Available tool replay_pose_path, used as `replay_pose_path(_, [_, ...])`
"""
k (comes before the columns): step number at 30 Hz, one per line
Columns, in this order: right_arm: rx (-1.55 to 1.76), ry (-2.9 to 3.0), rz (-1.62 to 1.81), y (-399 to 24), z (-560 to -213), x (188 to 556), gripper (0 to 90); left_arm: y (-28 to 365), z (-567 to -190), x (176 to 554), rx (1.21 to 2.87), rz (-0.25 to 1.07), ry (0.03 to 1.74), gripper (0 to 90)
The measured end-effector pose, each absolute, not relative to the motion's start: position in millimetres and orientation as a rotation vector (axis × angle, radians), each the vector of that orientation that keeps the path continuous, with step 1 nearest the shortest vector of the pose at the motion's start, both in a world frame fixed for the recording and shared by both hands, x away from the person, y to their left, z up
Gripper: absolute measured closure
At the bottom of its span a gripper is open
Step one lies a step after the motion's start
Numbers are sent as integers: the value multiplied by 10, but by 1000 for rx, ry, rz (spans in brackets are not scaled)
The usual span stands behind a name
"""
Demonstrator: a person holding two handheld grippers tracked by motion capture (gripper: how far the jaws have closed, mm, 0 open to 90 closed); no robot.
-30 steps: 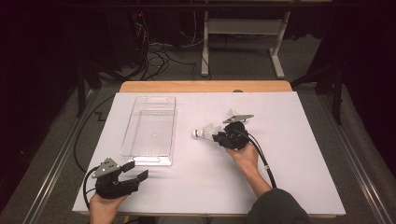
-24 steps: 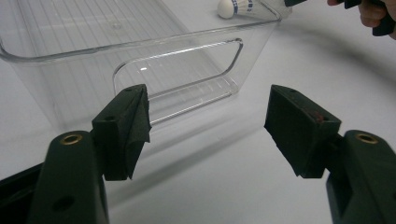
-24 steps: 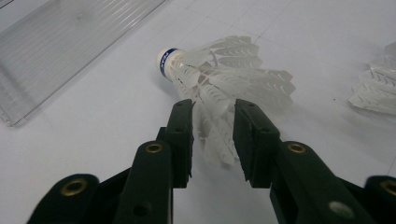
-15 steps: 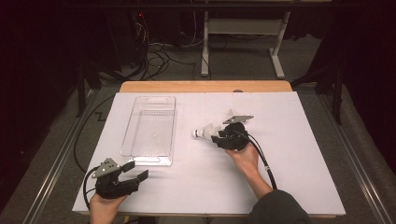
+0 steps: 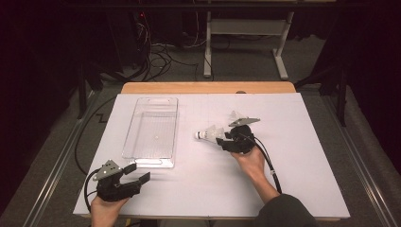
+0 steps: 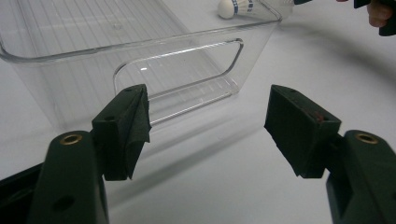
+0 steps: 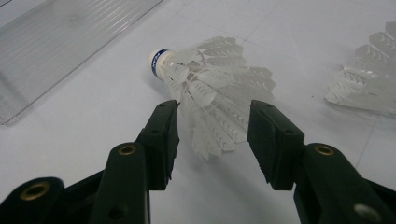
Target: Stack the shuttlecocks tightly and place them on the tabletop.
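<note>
A white shuttlecock with a blue-banded cork lies on its side on the white table, cork pointing toward the clear bin. My right gripper straddles its feather skirt. Its jaws have just been opening and stand on either side of the feathers without squeezing them. A second shuttlecock lies just beyond it. At the near left corner my left gripper stands open with nothing between its jaws, facing the bin's near end wall.
The clear plastic bin lies lengthwise left of centre with nothing in it. The first shuttlecock shows past its far corner in the left gripper view. A white sheet covers the table. Cables trail from both grippers.
The right gripper's jaws stand a little wider around the shuttlecock than before. Both hands and the shuttlecock have kept their places.
</note>
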State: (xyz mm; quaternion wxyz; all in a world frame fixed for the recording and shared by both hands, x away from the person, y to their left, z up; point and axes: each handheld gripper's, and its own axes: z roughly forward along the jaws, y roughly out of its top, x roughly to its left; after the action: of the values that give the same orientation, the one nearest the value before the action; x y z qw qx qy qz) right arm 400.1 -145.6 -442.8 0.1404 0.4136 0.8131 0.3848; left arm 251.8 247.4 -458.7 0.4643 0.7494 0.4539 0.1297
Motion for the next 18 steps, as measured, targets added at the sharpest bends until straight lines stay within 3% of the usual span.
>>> replay_pose_path(18, [1209,2292,1126,-1652,-4328,3909,513,2479,-4587,2519,1840,322,1115,315])
